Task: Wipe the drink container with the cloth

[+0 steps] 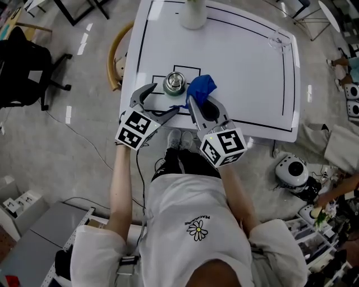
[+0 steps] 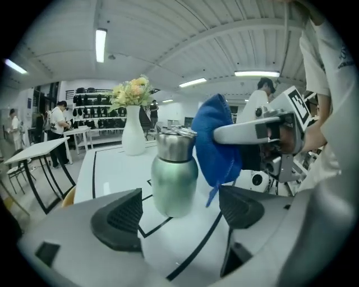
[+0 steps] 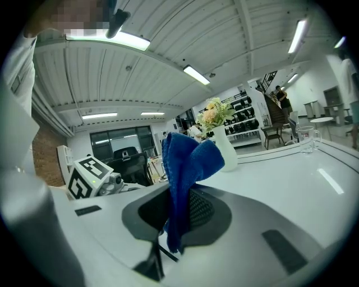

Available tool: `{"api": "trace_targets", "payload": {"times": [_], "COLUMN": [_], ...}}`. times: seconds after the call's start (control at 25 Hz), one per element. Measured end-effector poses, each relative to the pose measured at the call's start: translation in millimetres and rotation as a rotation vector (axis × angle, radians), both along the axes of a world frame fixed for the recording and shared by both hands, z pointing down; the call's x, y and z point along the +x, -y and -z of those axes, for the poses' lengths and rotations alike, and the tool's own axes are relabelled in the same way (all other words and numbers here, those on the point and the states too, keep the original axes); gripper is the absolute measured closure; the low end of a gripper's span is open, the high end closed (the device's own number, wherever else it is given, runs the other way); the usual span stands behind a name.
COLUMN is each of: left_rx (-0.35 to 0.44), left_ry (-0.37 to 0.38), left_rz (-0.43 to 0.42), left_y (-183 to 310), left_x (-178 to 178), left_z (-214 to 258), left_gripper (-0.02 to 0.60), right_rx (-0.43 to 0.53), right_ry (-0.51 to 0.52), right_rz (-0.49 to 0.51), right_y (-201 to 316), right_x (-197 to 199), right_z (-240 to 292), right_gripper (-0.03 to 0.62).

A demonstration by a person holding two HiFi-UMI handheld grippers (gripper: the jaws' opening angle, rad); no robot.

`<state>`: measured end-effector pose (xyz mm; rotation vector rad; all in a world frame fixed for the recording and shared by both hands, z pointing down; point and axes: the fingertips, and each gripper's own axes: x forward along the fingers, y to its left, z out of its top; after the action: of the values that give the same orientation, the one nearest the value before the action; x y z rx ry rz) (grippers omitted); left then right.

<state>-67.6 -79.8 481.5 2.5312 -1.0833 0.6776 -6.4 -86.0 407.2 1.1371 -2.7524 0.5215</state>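
white T-shirt (image 1: 230, 249) | daisy print (image 1: 197, 230) | black shorts (image 1: 189, 162) | white shoes (image 1: 174, 138)

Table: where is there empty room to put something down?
The wide middle and right side of the table are bare, between the vase, the glass and the bottle. The near left corner is crowded: bottle, cloth, left gripper, right gripper.

Satin metal drink container (image 2: 174, 182), nubby blue cloth (image 2: 216, 147).

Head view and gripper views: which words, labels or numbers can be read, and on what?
White shirt: one small line of print above a daisy, too small to read.
Left marker cube, right marker cube: black squares only, no letters.
Drink container, cloth: no text.
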Motion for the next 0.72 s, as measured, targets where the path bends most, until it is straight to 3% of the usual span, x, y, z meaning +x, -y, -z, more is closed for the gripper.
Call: {"api": "trace_targets", "payload": {"times": [0.12,0.2,0.32,0.56,0.72], "left_rx": [-0.002,-0.028,-0.059,-0.095,-0.116], "left_ry": [-0.064,-0.096,-0.061,-0.042,-0.078], "left_rz": [0.026,-0.012,-0.059,0.007,-0.034], "left_y": [18.9,24.1,12.7,-22.9,-43.2], "left_x": [-6.8,1.4,16.6,19.1,38.8], "left_z": [-3.6,-10.3,-16.0,-18.8,-14.7], "left_gripper": [0.167,0.167,0.167,0.167,0.168], "right_rx": [-0.007,-0.014,-0.017,-0.009,-0.017], "right_ry": [0.015,0.02,0.013,0.005,0.014], "right_rz": [0.027,0.043,0.046,-0.001,-0.039], "right_y": [-6.7,-10.5,-10.2,3.5,7.5], "right_x": [-8.7,-15.8,-21.7,-14.5,-11.1], "right_z": [4.1,4.5,1.2,-2.9,-1.5], "right_gripper": [0.551,0.551,0.551,0.551,0.551]}}
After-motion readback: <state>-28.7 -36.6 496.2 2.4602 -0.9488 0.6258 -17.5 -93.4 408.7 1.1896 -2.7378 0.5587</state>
